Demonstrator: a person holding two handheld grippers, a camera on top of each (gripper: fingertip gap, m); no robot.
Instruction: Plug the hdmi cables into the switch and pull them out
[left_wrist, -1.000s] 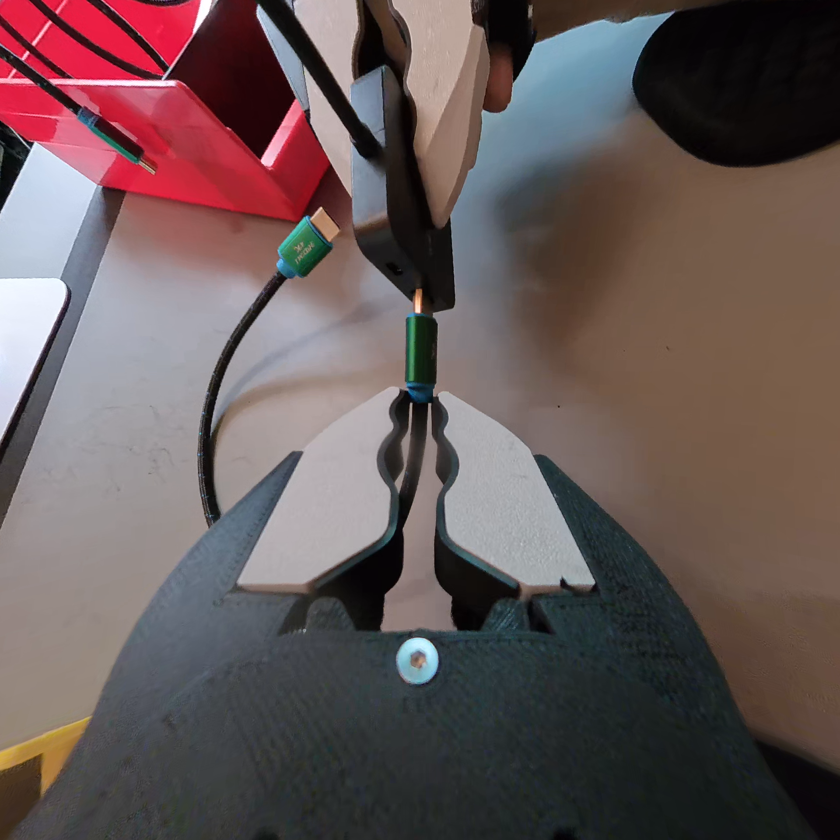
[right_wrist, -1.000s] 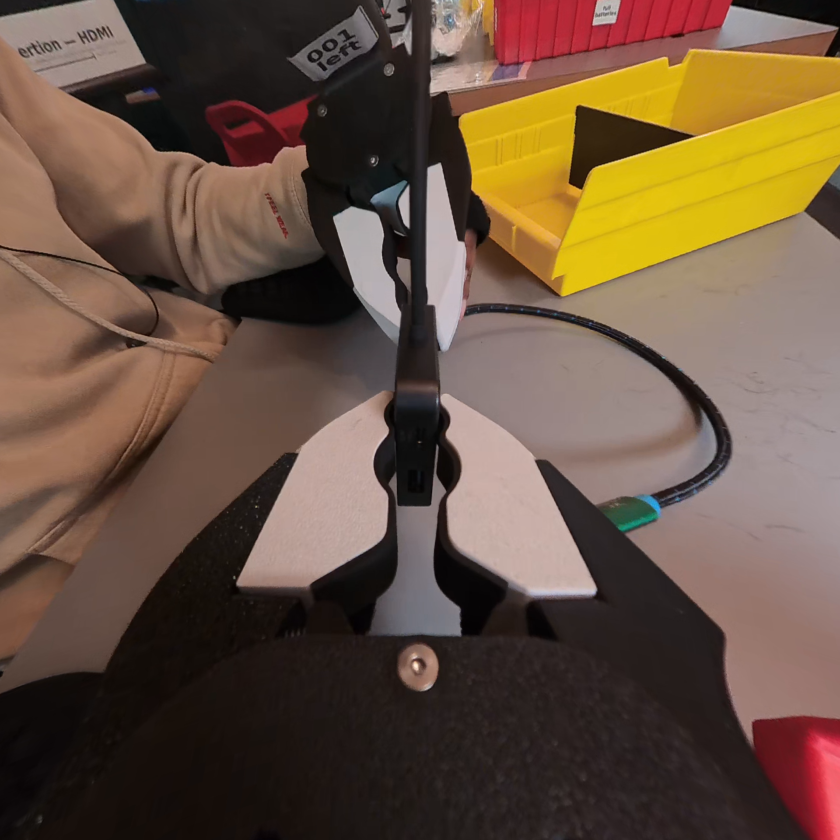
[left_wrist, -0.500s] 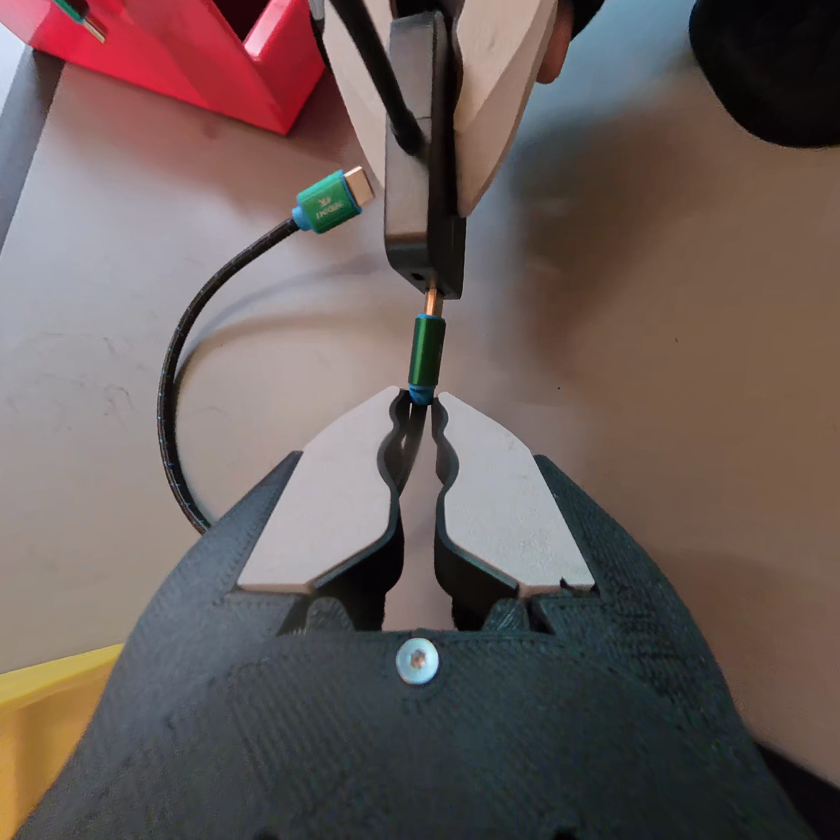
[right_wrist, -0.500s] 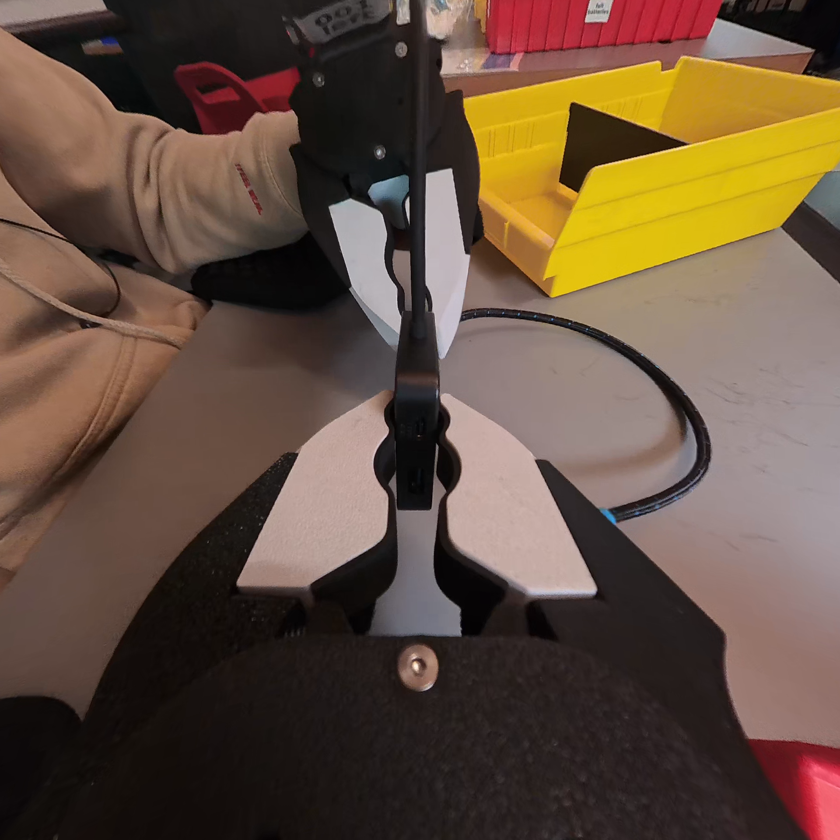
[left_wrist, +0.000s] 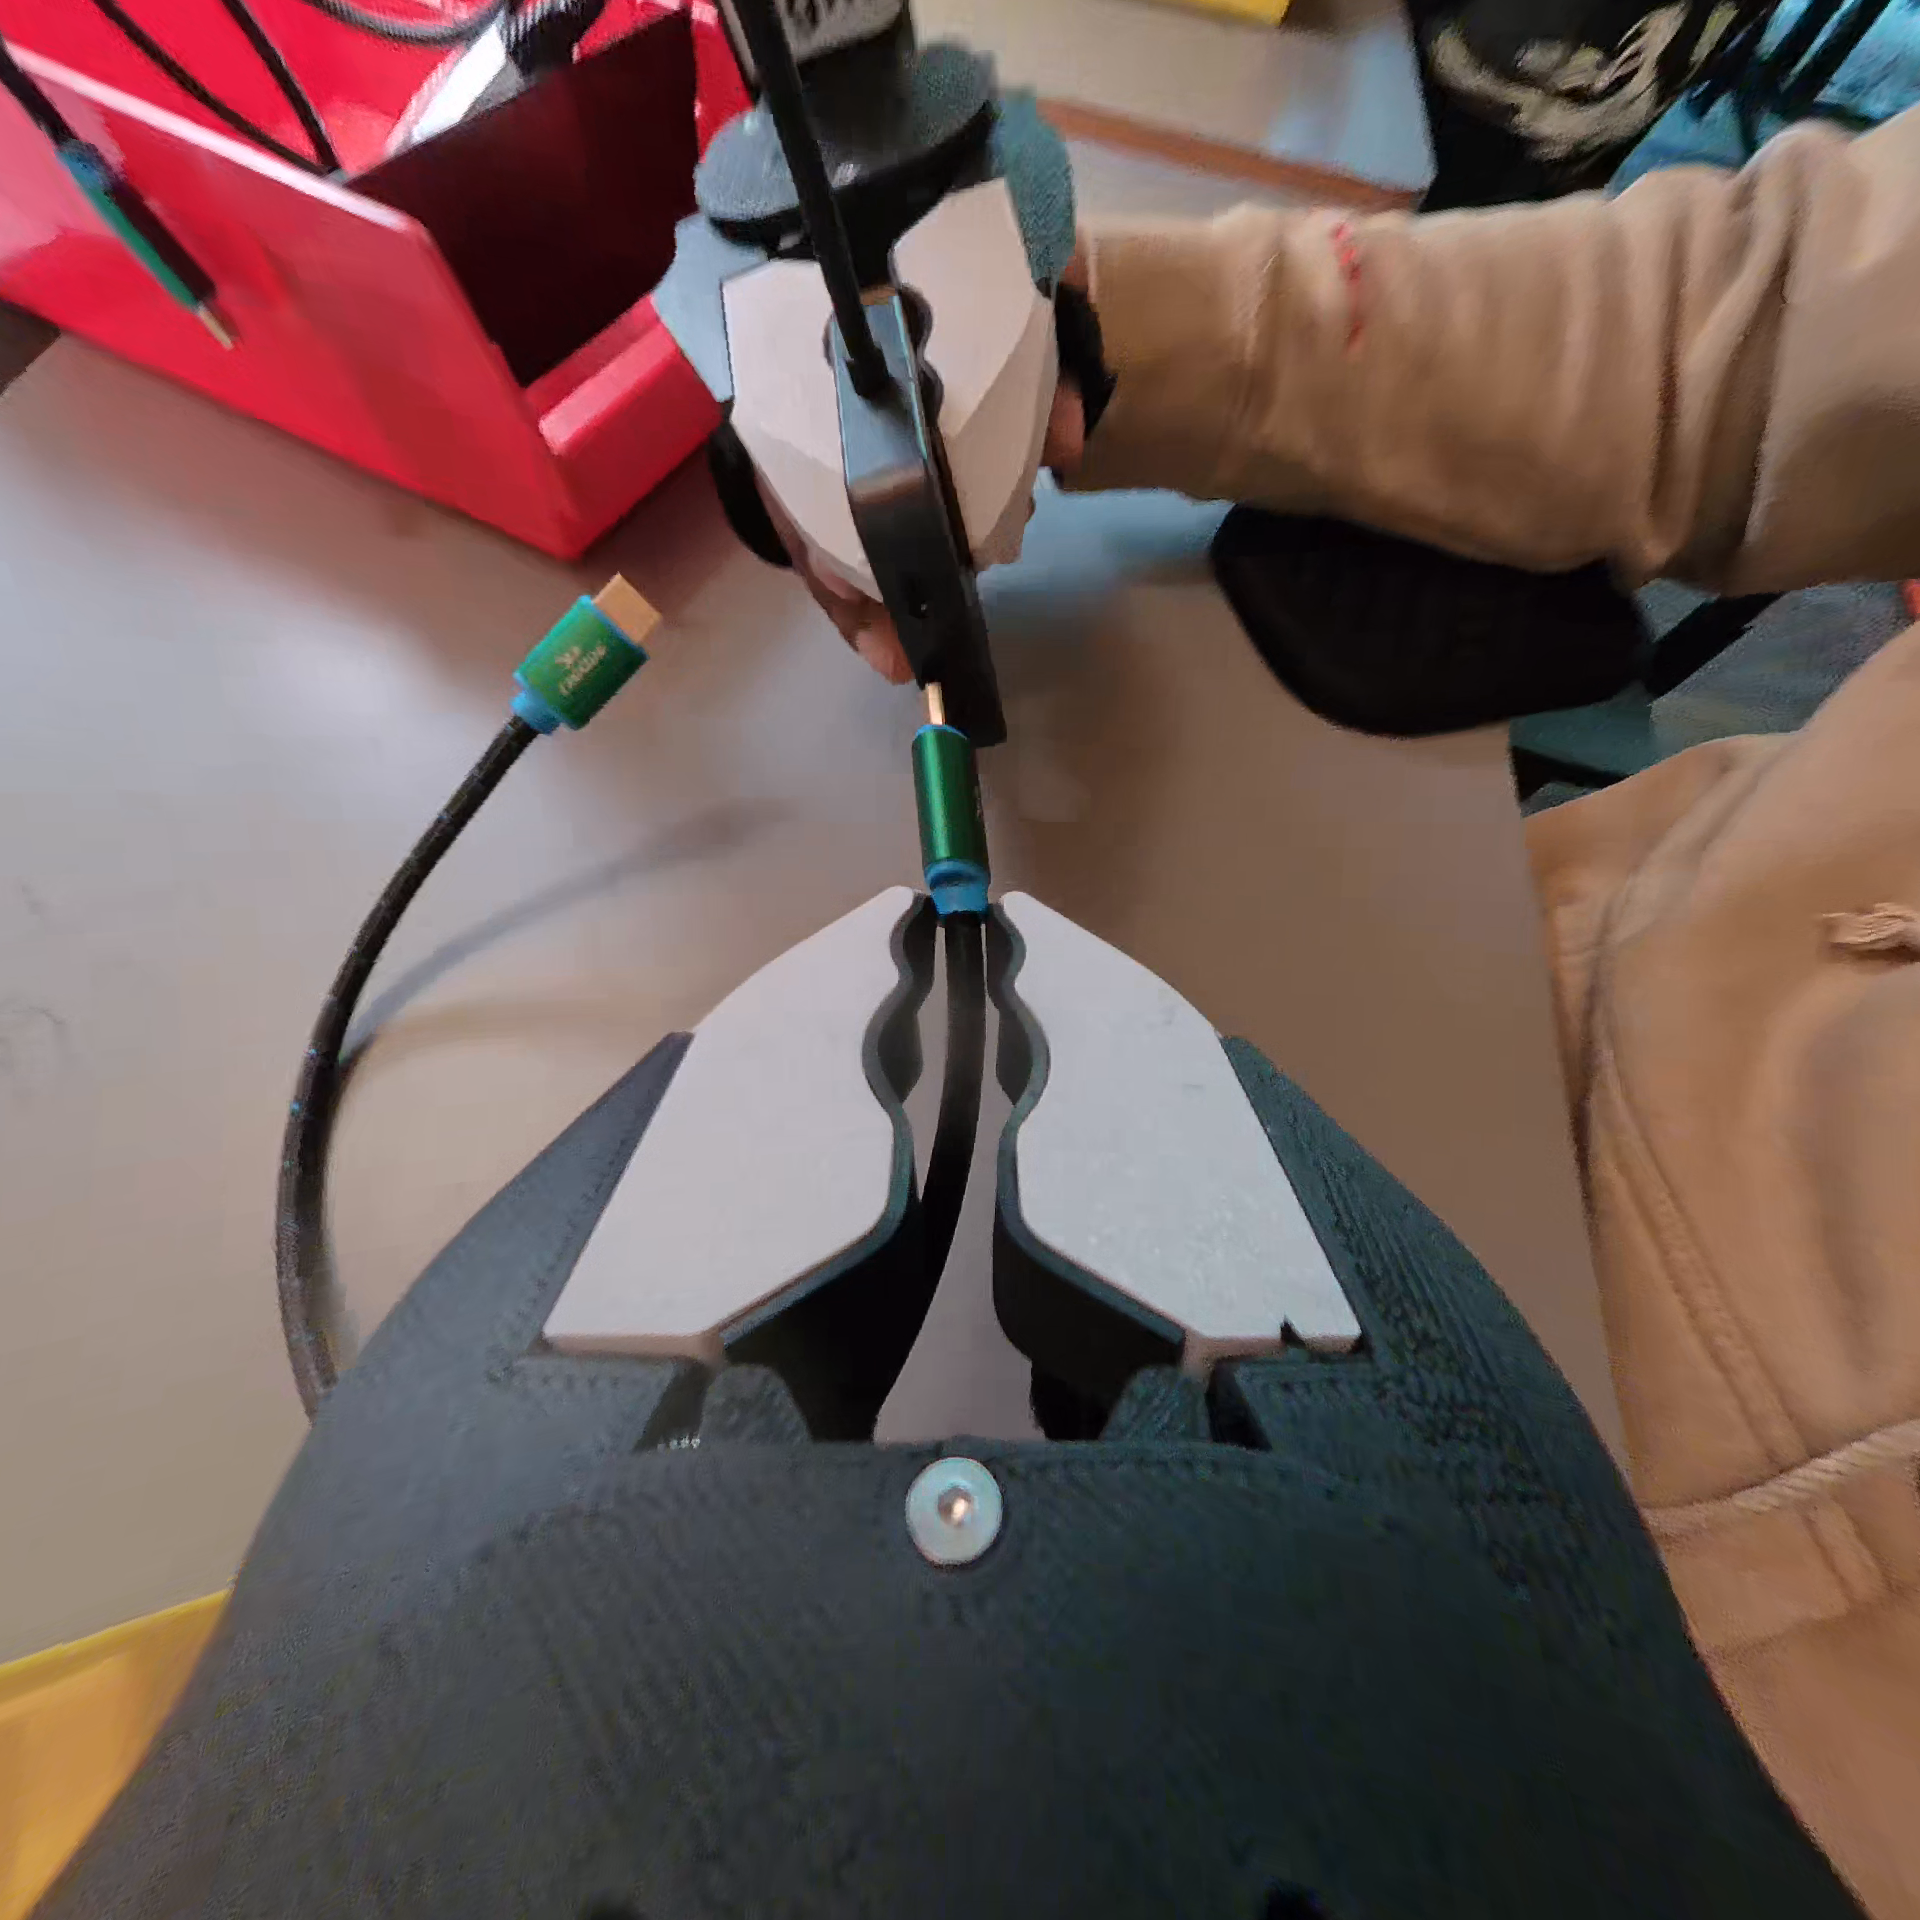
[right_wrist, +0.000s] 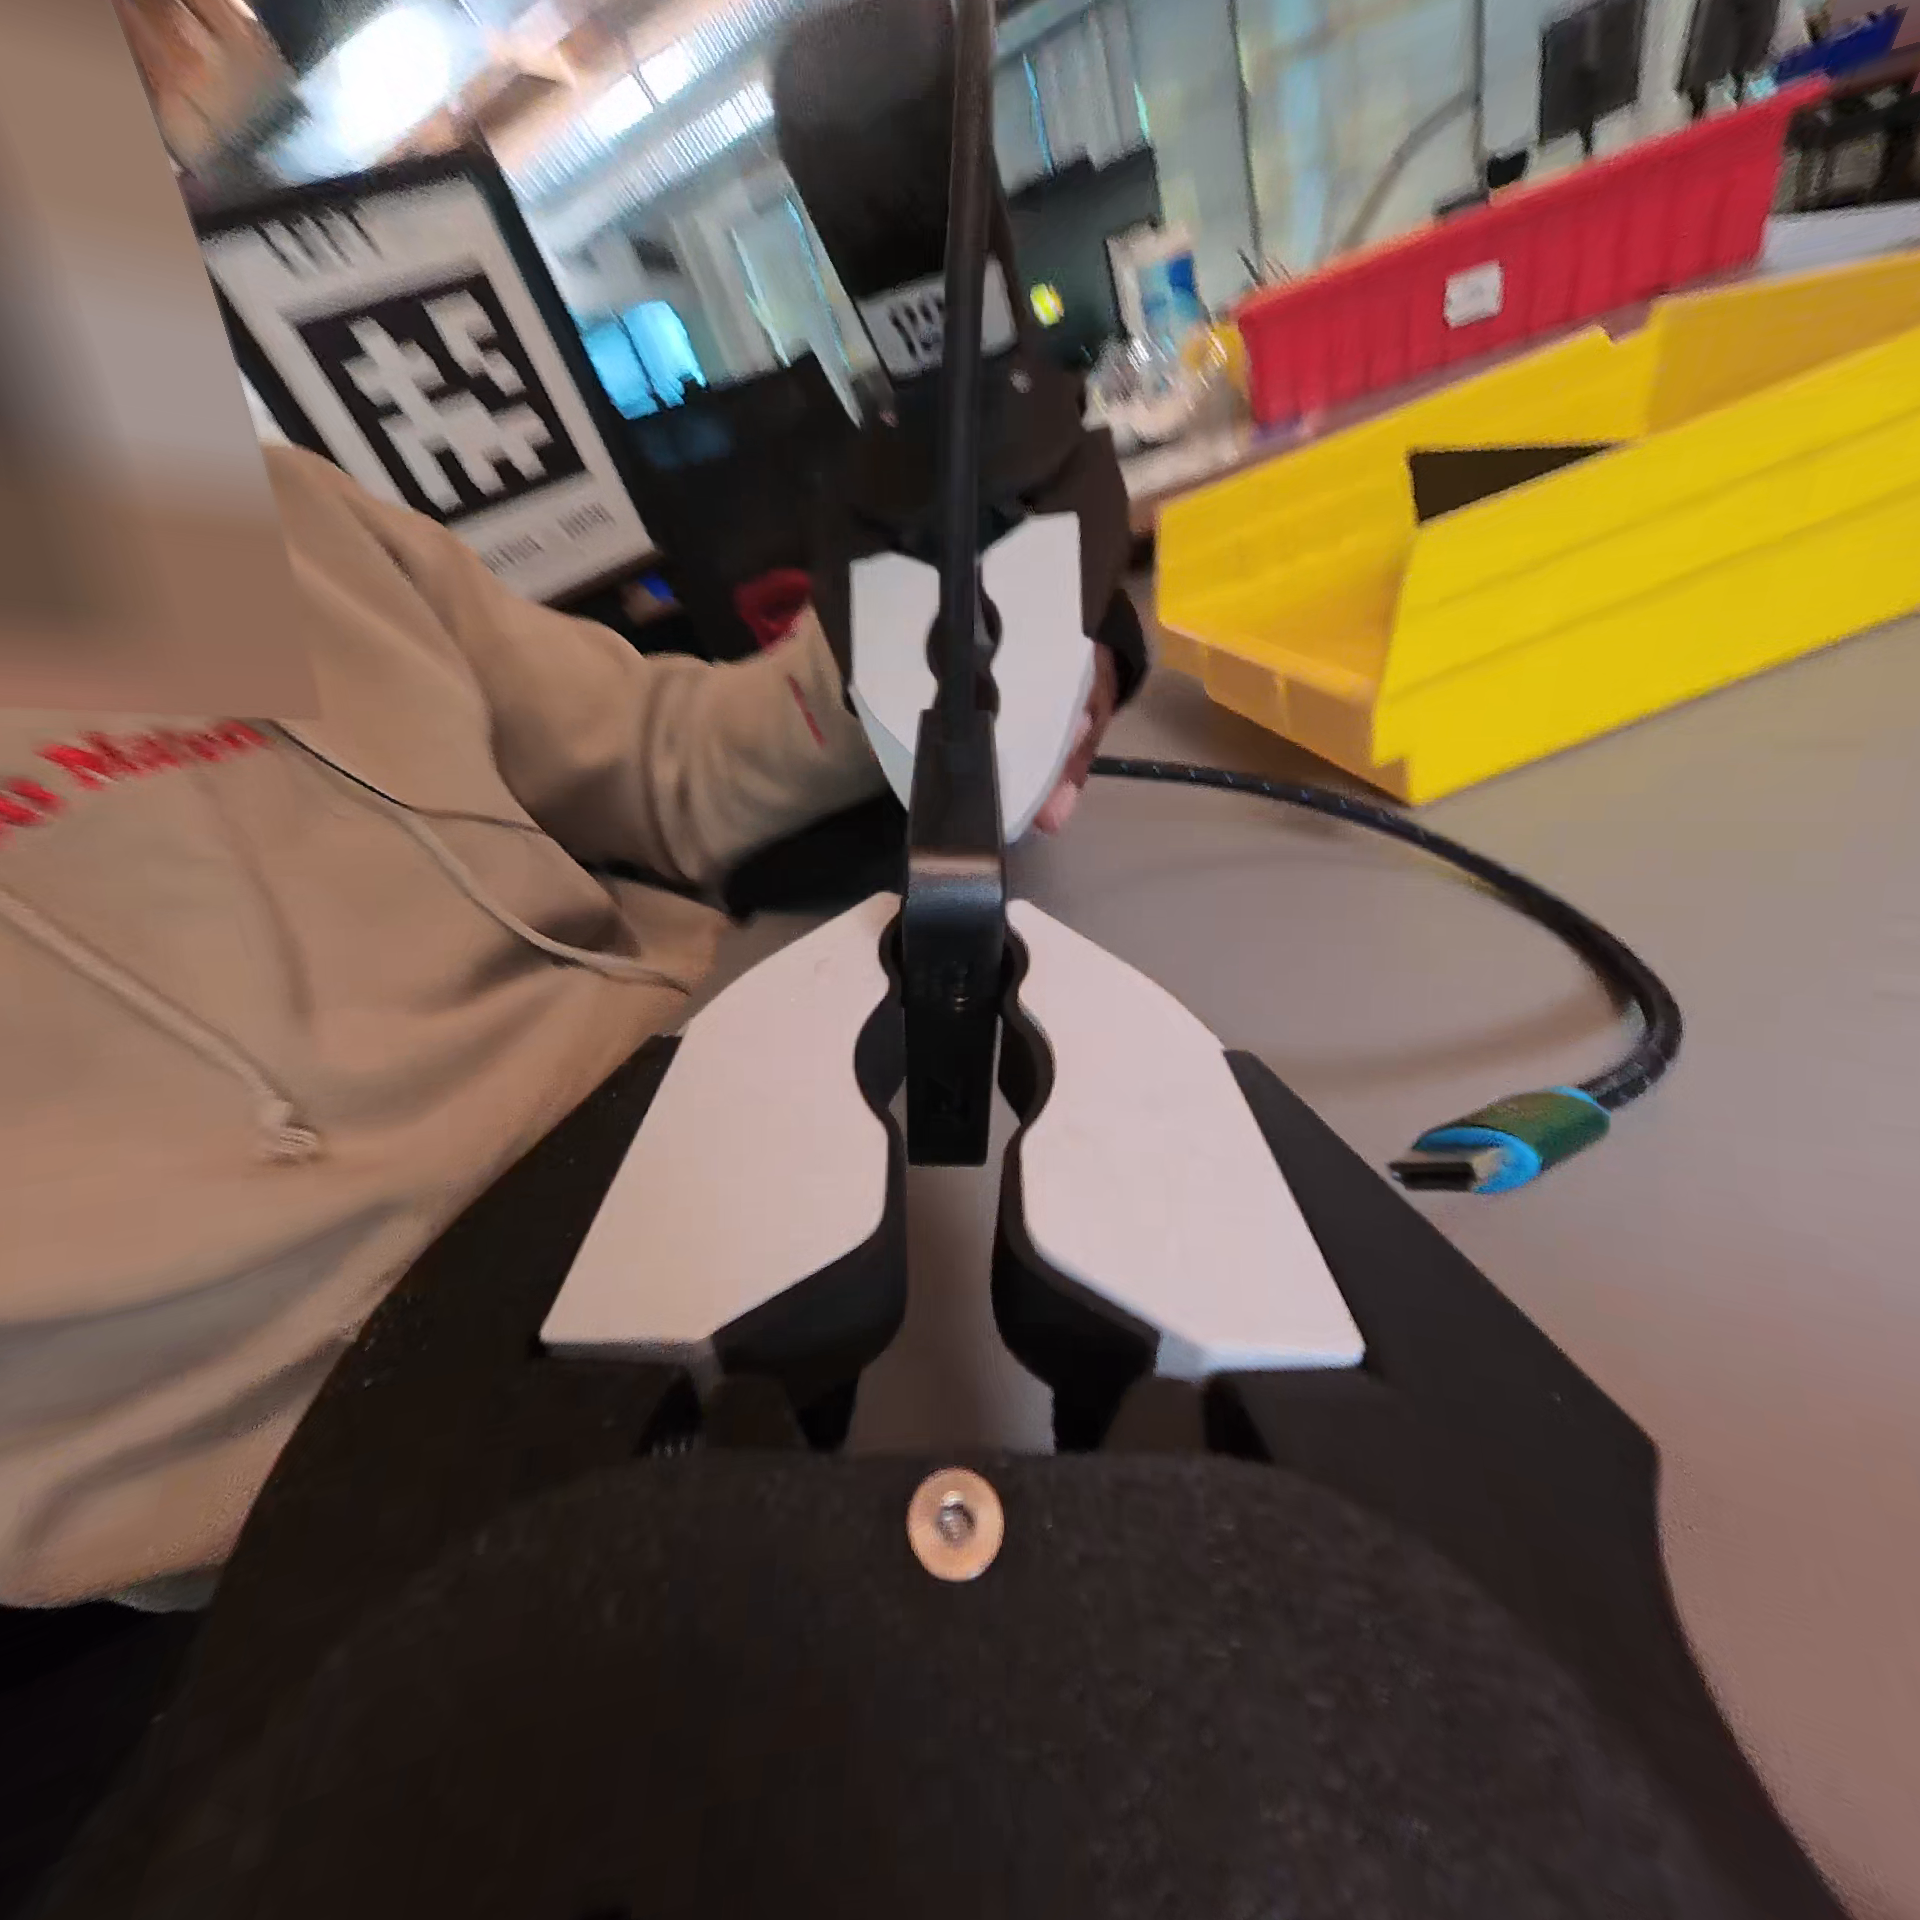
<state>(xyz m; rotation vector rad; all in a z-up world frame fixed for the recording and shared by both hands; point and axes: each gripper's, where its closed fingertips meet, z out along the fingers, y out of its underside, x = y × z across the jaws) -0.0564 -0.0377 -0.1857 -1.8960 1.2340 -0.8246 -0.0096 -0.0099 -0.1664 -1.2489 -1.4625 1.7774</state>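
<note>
HDMI plug, green-sleeved with a blue collar, sits just past the tips of my left gripper, whose fingers are clenched on the black cable right behind that collar; its gold tip is touching or only just entering the lower end of the switch, not seated by my reckoning. That cable is springy and thin, so a grip this far back lets the plug wobble; I judge the stiff green sleeve the better hold for pushing, since the metal tongue could bend if driven in crooked. The switch, a slim black box, looks light and rigid with smooth sides, and my right gripper is squeezed flat on its two faces, holding it off the table. To the left of the switch in the left wrist view lies a second green plug on its braided cable, loose on the table. Beyond the switch stands a red bin.
</note>
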